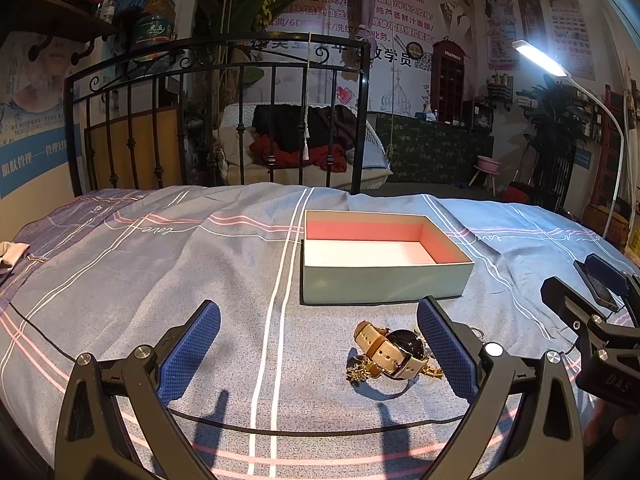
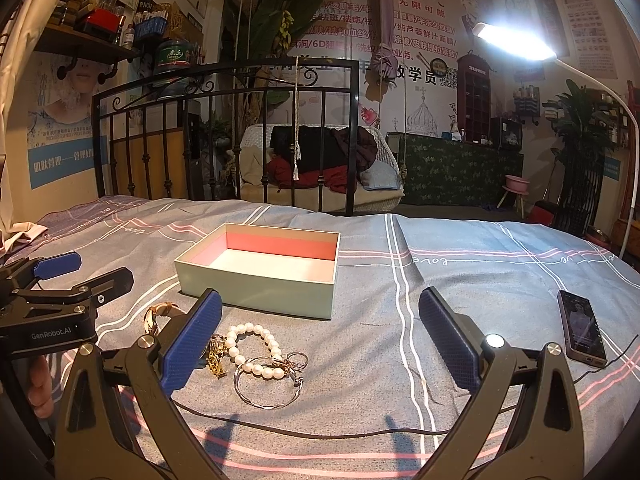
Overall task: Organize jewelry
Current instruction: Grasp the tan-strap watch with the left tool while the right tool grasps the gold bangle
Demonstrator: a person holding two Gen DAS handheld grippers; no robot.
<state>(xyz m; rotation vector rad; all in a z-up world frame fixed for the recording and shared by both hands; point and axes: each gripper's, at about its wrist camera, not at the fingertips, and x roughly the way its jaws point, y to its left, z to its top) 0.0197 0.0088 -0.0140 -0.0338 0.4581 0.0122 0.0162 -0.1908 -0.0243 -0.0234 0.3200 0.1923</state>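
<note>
Left tongs [image 1: 318, 354]: held released above the bed, blue pads spread wide, nothing gripped
Right tongs [image 2: 320, 346]: likewise released, pads wide apart, nothing between them but bedding
Watch [image 1: 390, 350]: lain on the bed just inside the right pad of the left tongs; tan strap, dark round face; only its strap is seen in the right view, behind the left pad
Gold trinket [image 2: 216, 360]: placed beside the watch, touching the pearls; its kind cannot be told
Pearls [image 2: 256, 354]: a white bead loop, lain just inside the left pad of the right tongs
Bangle [image 2: 267, 384]: a thin silver ring, overlapped by the pearls at its far edge
Small rings [image 2: 297, 360]: set at the right end of the pearls, touching the bangle
Box [image 1: 384, 284]: open, pale green outside, pink walls, white floor; set beyond the jewelry, nothing seen in it
Phone [image 2: 582, 328]: lain face up, well to the right of the jewelry
Bed [image 1: 160, 272]: covered in blue-grey cloth with white and pink stripes; a black cable is trailed across it
Lamp [image 2: 514, 46]: lit, hung over the bed's right side
</note>
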